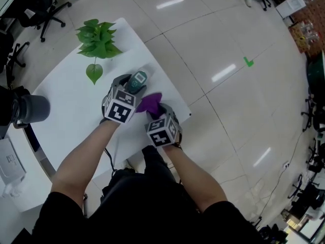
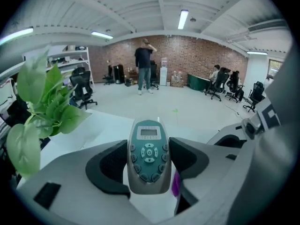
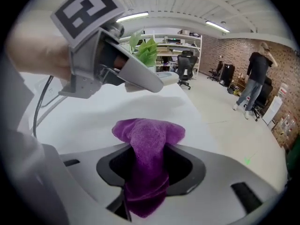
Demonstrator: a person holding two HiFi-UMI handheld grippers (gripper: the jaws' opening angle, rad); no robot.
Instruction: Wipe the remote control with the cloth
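Your left hand-held gripper (image 1: 133,87) is closed on the grey plastic remote control with a teal face (image 2: 149,156). Its two dark ribbed pads press on the long sides of the remote control, which has a rounded lower end, a small rectangular display on top and round dark buttons around a middle ring. Your right hand-held gripper (image 3: 151,168) is gripping the purple fluffy cloth (image 3: 149,132). The cloth is pinched in a thick fold between the jaws, and its soft upper part bulges out over them like a mushroom. You hold both things above the smooth white counter (image 1: 71,95), near its edge. The cloth is just beside the remote control, at its right side; I cannot tell whether they touch. A green leafy plant (image 1: 98,42) stands further back on the counter.
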